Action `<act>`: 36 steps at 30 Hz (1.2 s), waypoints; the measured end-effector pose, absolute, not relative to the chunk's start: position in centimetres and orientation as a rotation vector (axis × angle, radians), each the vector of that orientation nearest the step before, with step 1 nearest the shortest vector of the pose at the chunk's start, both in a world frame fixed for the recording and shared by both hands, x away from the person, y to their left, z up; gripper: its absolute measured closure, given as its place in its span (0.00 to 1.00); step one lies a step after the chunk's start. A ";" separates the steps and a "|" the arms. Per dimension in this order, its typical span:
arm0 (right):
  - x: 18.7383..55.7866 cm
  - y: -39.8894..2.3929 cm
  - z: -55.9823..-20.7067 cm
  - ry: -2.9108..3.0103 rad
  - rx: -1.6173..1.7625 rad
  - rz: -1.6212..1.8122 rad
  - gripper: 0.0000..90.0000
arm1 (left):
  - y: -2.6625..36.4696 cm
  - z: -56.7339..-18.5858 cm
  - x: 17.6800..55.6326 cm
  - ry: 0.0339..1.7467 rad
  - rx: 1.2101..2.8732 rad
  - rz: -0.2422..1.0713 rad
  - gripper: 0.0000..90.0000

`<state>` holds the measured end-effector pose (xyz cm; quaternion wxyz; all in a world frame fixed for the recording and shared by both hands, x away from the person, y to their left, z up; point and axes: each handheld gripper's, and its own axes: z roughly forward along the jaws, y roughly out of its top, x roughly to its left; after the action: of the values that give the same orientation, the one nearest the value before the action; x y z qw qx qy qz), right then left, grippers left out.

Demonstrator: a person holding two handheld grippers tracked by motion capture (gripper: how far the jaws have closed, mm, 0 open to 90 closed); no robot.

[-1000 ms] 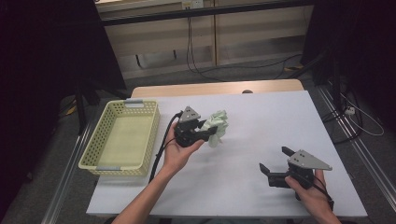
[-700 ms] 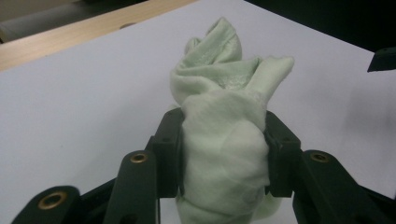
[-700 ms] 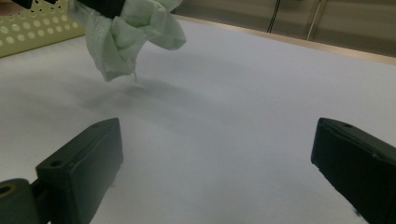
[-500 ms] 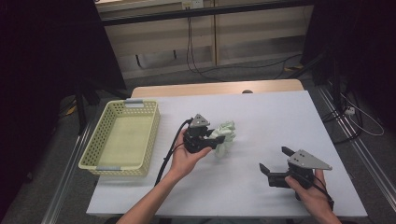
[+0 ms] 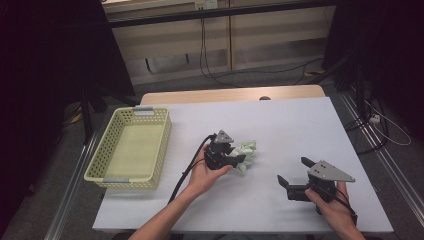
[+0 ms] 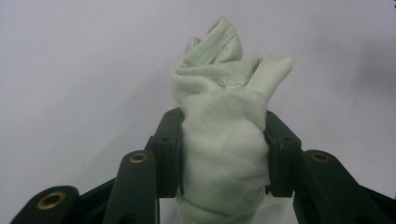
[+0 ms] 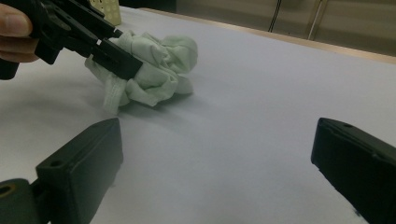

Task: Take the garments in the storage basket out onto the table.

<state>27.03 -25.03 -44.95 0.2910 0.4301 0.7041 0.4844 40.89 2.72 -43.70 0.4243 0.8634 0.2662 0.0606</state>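
The pale green cloth [image 5: 245, 154], pinched in the left gripper [image 5: 239, 159], has come down and moved farther right of the yellow basket [image 5: 131, 150], now resting on the table [image 5: 300, 125]. The right gripper [image 5: 295, 175], jaws spread and empty, waits right of the basket, likely ready to help.

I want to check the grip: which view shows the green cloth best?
The left gripper view: the green cloth sits close up, pinched between both jaws. The right gripper view shows it bunched on the table; the high view shows it small.
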 end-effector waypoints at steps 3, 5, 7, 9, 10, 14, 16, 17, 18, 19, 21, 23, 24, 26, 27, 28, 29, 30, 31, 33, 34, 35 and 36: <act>27.1 -25.0 -45.0 1.879 1.147 1.292 0.02 | 2.5 -44.3 40.8 0.668 2.169 0.147 0.63; 27.0 -25.0 -45.0 1.880 1.146 1.291 0.02 | 2.4 -44.7 40.8 0.672 2.170 0.150 0.63; 27.0 -25.0 -45.0 1.881 1.145 1.292 0.02 | 2.4 -44.8 40.9 0.673 2.168 0.149 0.62; 27.1 -25.0 -45.0 1.880 1.148 1.291 0.02 | 2.4 -44.9 41.0 0.672 2.165 0.156 0.62; 27.1 -25.0 -45.0 1.880 1.148 1.291 0.02 | 2.4 -44.9 41.0 0.672 2.165 0.156 0.62; 27.1 -25.0 -45.0 1.883 1.146 1.291 0.02 | 2.5 -45.6 41.4 0.700 2.142 0.146 0.59; 27.1 -25.0 -45.0 1.882 1.146 1.291 0.02 | 2.4 -45.7 41.3 0.693 2.147 0.159 0.57; 27.1 -25.0 -45.0 1.882 1.147 1.290 0.02 | 2.4 -45.7 41.3 0.692 2.146 0.163 0.56; 27.1 -25.0 -45.0 1.881 1.148 1.290 0.02 | 2.4 -45.7 41.3 0.692 2.152 0.168 0.54; 27.1 -25.0 -45.0 1.882 1.148 1.289 0.02 | 2.3 -45.8 41.2 0.702 2.151 0.172 0.52; 27.1 -25.0 -45.0 1.884 1.146 1.290 0.02 | 2.3 -45.8 41.2 0.720 2.154 0.163 0.48; 27.1 -25.0 -45.0 1.885 1.147 1.290 0.02 | 2.3 -45.7 41.2 0.722 2.158 0.175 0.44; 27.1 -25.0 -45.0 1.885 1.147 1.290 0.02 | 2.3 -45.7 41.1 0.721 2.160 0.173 0.41; 27.1 -25.0 -45.0 1.884 1.148 1.292 0.02 | 2.3 -45.7 41.1 0.718 2.165 0.178 0.35; 27.1 -25.0 -45.0 1.885 1.147 1.290 0.02 | 2.3 -45.7 41.0 0.720 2.166 0.186 0.29; 27.1 -25.0 -45.0 1.885 1.147 1.290 0.02 | 2.3 -45.7 41.0 0.720 2.166 0.186 0.25; 27.1 -25.0 -45.0 1.886 1.147 1.289 0.02 | 2.2 -45.6 41.0 0.715 2.169 0.197 0.21; 27.1 -25.0 -45.0 1.887 1.146 1.289 0.02 | 2.2 -45.5 40.9 0.712 2.167 0.202 0.19; 27.1 -25.0 -45.0 1.887 1.144 1.289 0.02 | 2.3 -45.4 40.9 0.710 2.163 0.205 0.16; 27.1 -25.0 -45.0 1.888 1.144 1.287 0.02 | 2.3 -45.1 40.8 0.718 2.147 0.209 0.09; 27.1 -25.0 -45.0 1.889 1.146 1.287 0.02 | 2.5 -44.9 40.8 0.712 2.146 0.200 0.07; 27.2 -25.0 -45.0 1.891 1.147 1.284 0.02 | 2.5 -44.8 40.7 0.711 2.127 0.186 0.07; 27.2 -25.0 -45.1 1.895 1.147 1.281 0.02 | 2.6 -44.7 40.7 0.695 2.122 0.186 0.07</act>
<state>27.24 -24.95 -45.05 0.2873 0.4294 0.7092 0.4797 40.69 2.59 -44.66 0.4354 0.8526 0.2791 0.0746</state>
